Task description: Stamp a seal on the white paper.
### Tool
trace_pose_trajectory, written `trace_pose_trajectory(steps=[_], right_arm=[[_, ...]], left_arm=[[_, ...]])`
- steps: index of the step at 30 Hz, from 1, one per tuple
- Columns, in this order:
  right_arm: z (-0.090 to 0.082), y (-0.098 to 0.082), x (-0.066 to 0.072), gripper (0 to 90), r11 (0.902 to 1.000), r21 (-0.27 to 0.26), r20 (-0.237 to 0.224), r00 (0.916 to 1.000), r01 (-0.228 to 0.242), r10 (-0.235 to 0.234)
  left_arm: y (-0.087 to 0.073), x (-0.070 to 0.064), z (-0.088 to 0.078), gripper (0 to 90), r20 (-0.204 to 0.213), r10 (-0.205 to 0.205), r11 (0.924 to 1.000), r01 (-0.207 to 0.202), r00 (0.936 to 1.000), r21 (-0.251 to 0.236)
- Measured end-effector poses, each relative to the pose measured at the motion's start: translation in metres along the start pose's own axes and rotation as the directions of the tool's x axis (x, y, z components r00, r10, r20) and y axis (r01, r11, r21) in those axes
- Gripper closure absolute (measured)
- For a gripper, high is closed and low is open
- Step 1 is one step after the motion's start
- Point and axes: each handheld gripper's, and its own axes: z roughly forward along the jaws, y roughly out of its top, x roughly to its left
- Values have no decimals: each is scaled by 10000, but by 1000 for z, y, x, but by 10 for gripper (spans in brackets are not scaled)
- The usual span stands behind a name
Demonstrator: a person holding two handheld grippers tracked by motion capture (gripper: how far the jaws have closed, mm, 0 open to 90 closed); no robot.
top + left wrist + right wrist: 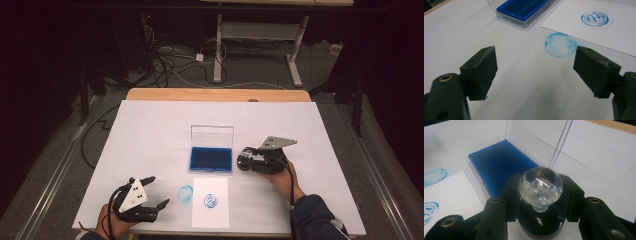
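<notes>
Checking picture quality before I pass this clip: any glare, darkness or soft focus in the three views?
High view: the table is brightly lit, the room around it nearly black. Left gripper view: the jaws are close and soft, and the blue stamp print on the paper is sharp. Right gripper view: glare on the stamp's clear faceted knob and the ink pad's lid.

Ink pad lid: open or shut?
Open. The clear lid stands upright behind the blue ink pad, leaving the pad surface exposed.

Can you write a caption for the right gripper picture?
Right gripper clamps a crystal-knobbed stamp beside the open blue ink pad.
</notes>
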Motion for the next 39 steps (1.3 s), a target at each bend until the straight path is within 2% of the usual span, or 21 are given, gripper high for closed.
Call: trace_pose_trajectory(steps=[9, 24, 29, 39], right_arm=[[-2, -2, -2, 544, 9999, 35, 104, 9998, -163, 163], [-6, 2, 2, 413, 9998, -148, 353, 9993, 144, -138], [-9, 3, 1, 384, 9991, -405, 465, 9989, 113, -94], [-12, 5, 4, 284, 9982, -560, 688, 9975, 214, -176]], left_arm=[[0, 0, 0, 183, -4, 43, 10000, -43, 10000, 22], [1, 0, 1, 183, 7, 41, 10000, -41, 10000, 42], [1, 0, 1, 183, 7, 52, 10000, -52, 10000, 38], [1, -1, 1, 183, 13, 60, 10000, -60, 10000, 54]])
